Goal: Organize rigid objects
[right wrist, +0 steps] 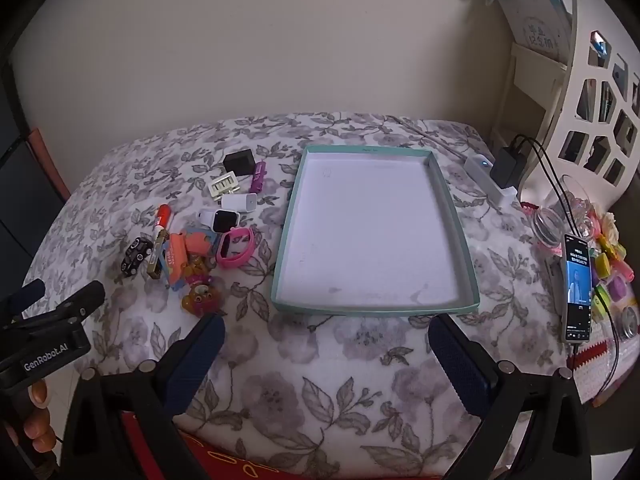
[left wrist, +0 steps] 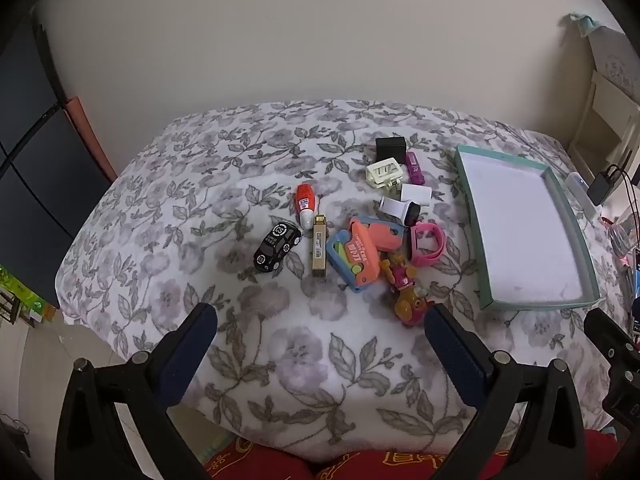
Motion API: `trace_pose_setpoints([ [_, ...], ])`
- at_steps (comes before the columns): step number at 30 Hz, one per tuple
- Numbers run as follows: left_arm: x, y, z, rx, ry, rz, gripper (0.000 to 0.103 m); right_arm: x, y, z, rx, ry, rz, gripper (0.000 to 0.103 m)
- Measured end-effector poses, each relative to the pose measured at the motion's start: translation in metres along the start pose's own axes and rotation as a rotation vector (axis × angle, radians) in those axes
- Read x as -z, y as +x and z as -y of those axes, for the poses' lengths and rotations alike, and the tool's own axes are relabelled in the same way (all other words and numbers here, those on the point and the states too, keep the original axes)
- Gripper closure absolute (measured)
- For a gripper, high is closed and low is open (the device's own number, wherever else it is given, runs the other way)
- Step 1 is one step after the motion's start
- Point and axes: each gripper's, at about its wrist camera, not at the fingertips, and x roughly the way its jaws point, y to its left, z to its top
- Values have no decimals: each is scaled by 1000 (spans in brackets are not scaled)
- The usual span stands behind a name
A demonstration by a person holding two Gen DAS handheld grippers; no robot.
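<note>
Both tongs, left gripper [left wrist: 320,326] and right gripper [right wrist: 326,334], gape empty; nothing sorted yet. Next, grab the bear toy [right wrist: 200,298] for the tray [right wrist: 280,256].

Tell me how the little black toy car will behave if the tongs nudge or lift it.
The black toy car stands on its wheels on the soft flowered blanket, so a nudge along its length may roll it, though the plush fabric probably slows it. It looks like a small, hard shell, likely light and stiff. Its rounded, glossy body might slip between the pads, so gripping across the sides seems safer.
</note>
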Motion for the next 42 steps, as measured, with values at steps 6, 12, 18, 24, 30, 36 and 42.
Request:
trace_pose_setpoints([
  [6, -1, -2, -1, 3, 0, 5, 0, 1, 0, 0, 2, -1, 2, 0],
  [12, 1, -1, 0, -2, -1, 3, 0, 1, -1, -1, 6, -4, -3, 0],
  [18, 1, -2, 2, -14, 6, 8, 0, 0, -2, -1, 2, -6, 4, 0],
  [24, 0, -1, 2, -14, 7, 9, 0, 1, -3, 0, 3, -6, 5, 0],
  [30, 1, -1, 2, -14, 9, 9, 0, 1, -3, 0, 2, -5, 5, 0],
  [36, 0, -1, 2, -15, 10, 9, 0, 1, -3, -1, 2, -5, 6, 0],
  [42, 1, -1, 2, -14, 9, 9, 0, 1, -3, -1, 3, -5, 5, 0],
])
